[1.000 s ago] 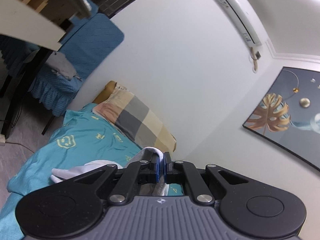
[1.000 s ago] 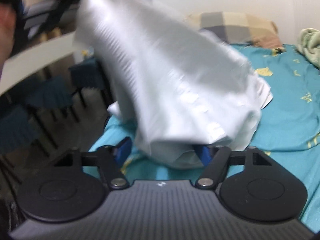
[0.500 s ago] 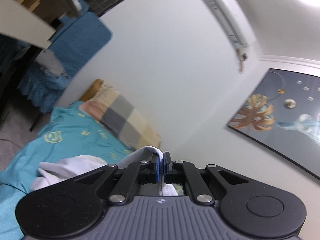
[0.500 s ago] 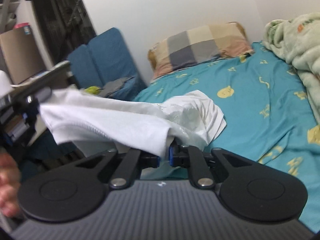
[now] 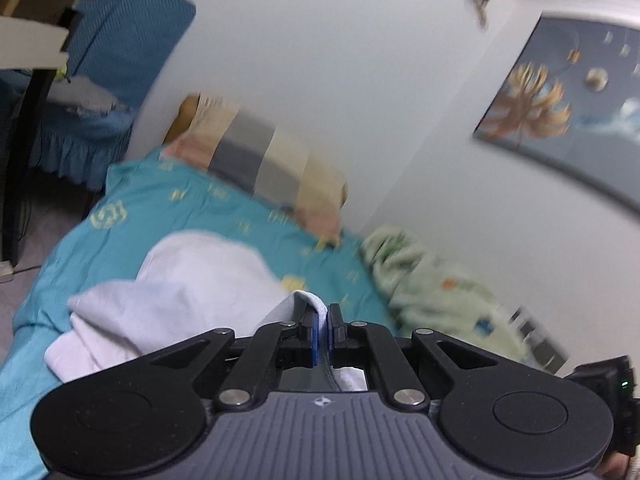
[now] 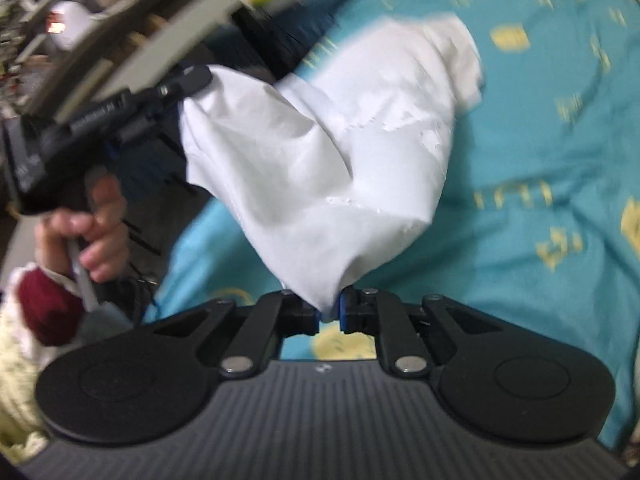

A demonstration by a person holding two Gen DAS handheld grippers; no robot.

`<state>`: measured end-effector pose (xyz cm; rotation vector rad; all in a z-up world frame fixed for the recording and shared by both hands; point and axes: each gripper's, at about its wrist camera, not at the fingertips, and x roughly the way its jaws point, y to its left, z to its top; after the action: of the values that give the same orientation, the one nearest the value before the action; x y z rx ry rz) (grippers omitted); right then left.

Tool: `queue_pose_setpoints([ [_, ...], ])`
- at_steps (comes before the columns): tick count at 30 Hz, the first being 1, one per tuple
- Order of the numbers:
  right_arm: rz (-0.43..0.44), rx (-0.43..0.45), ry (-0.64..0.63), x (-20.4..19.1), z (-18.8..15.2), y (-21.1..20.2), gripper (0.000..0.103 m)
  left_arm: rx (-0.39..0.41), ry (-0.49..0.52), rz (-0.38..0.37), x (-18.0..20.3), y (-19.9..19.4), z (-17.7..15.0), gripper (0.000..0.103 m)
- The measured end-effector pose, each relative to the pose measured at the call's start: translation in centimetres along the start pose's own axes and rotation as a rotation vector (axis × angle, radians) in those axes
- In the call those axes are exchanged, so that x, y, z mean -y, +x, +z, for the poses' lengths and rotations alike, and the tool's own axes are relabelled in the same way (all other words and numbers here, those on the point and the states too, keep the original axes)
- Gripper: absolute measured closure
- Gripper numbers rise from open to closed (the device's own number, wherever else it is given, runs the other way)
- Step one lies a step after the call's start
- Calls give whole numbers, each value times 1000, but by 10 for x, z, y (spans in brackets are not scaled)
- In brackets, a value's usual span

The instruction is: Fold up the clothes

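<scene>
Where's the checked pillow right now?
Left wrist view only: the beige and grey checked pillow lies at the head of the teal bedsheet, against the white wall, beyond the white cloth garment.

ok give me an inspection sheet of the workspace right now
surface: teal bedsheet with yellow prints, rumpled
job's things: white cloth garment, held up between both grippers, far end on the sheet
clutter: pale green blanket, checked pillow
grippers: left gripper and right gripper both shut on the garment
cables: nothing seen
surroundings: blue chair, framed leaf picture, white wall
</scene>
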<state>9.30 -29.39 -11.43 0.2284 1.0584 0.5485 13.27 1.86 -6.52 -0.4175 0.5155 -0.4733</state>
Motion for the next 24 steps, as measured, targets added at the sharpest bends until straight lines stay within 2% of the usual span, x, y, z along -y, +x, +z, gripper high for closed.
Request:
queue_pose_setpoints([
  [3, -77, -48, -29, 4, -5, 20, 90, -70, 42, 35, -4, 38, -9, 97],
  [8, -110, -40, 57, 20, -3, 27, 89, -135, 108, 71, -16, 87, -21, 92],
  [11, -115, -56, 72, 31, -3, 34, 88, -167, 133, 83, -23, 98, -26, 82],
  [13, -107, -43, 104, 35, -1, 33, 86, -169, 185, 82, -23, 97, -23, 73],
  [14, -104, -34, 124, 38, 0, 31, 85, -161, 220, 87, -21, 92, -20, 72],
  [15, -100, -24, 144, 40, 2, 29, 85, -156, 264, 94, -15, 85, -16, 69],
  [17, -82, 6, 196, 48, 3, 22, 83, -142, 366, 90, -2, 65, -10, 56],
  [20, -70, 53, 262, 59, 6, 15, 62, -123, 568, 76, 24, 34, -16, 47],
  [22, -81, 85, 281, 59, 6, 7, 43, -116, 738, 76, 40, 22, -30, 38],
  [24, -79, 112, 285, 57, 5, -1, 38, -129, 898, 75, 53, 19, -50, 35],
])
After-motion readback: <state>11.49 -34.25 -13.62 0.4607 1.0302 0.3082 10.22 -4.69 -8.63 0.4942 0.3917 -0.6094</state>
